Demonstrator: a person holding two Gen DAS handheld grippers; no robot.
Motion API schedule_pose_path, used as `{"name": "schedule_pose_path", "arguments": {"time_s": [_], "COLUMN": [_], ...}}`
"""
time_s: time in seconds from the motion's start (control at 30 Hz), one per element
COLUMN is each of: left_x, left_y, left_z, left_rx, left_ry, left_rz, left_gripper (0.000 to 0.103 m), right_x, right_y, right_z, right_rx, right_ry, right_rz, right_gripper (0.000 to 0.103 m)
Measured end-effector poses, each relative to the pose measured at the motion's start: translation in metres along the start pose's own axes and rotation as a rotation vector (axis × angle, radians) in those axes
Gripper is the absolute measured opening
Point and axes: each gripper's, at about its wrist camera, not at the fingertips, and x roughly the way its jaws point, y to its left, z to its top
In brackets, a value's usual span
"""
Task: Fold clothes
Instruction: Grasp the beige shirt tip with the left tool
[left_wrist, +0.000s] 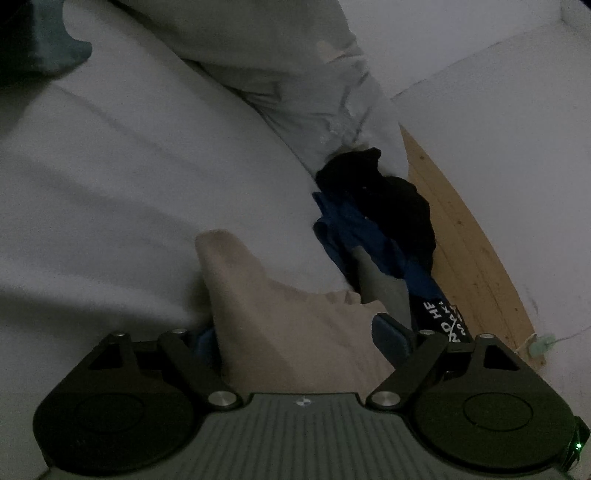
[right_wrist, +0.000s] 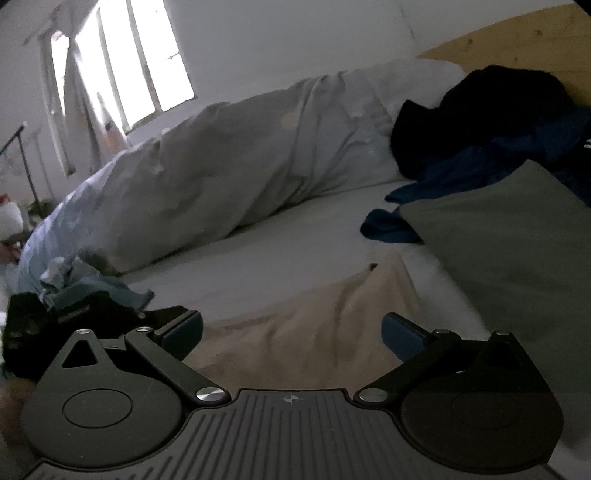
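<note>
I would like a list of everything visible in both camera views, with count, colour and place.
beige garment: one, beige, on the bed in front of both grippers
grey garment: one, grey, right of the beige one
blue garment: one, blue, in the pile by the headboard
black garment: one, black, on that pile
duvet: one, pale blue-grey, bunched along the bed
headboard: one, light wood
window: one, bright
left gripper: open around beige cloth
right gripper: open

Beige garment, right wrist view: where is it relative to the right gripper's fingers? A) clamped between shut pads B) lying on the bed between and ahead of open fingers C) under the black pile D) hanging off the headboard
B: the beige garment lies flat on the white sheet, with the right gripper wide open over it and neither pad pressing on the cloth.
</note>
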Motion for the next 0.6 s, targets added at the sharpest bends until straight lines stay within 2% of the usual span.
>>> {"name": "schedule_pose_path", "arguments": {"time_s": [0.03, 0.1, 0.13, 0.17, 0.2, 0.27, 0.47, 0.6], "left_x": [0.001, 0.003, 0.003, 0.003, 0.003, 0.0, -0.024, -0.046], "left_y": [0.001, 0.006, 0.011, 0.016, 0.019, 0.021, 0.0, -0.005], "left_z": [0.001, 0.003, 0.003, 0.004, 0.004, 0.003, -0.001, -0.008], "left_rx": [-0.002, -0.012, -0.033, -0.054, -0.075, -0.091, -0.024, -0.027], "left_ry": [0.001, 0.004, 0.003, 0.002, -0.003, -0.022, -0.098, -0.166], "left_rz": [0.004, 0.025, 0.041, 0.054, 0.056, 0.044, 0.085, 0.128], "left_gripper": [0.076, 0.047, 0.039, 0.025, 0.016, 0.014, 0.011, 0.011], "right_x": [0.0, 0.001, 0.001, 0.001, 0.001, 0.001, 0.007, 0.027], "right_y": [-0.002, -0.007, -0.01, -0.014, -0.016, -0.021, -0.027, -0.032], "right_z": [0.001, 0.004, 0.005, 0.006, 0.007, 0.009, 0.017, 0.027], "right_rx": [0.007, 0.027, 0.04, 0.053, 0.063, 0.075, 0.063, 0.016], "right_ry": [-0.001, 0.0, 0.001, 0.002, 0.002, 0.004, 0.006, 0.054], "right_rz": [-0.001, -0.006, -0.01, -0.014, -0.021, -0.03, -0.045, 0.002], "right_gripper": [0.103, 0.103, 0.103, 0.103, 0.103, 0.103, 0.103, 0.103]}}
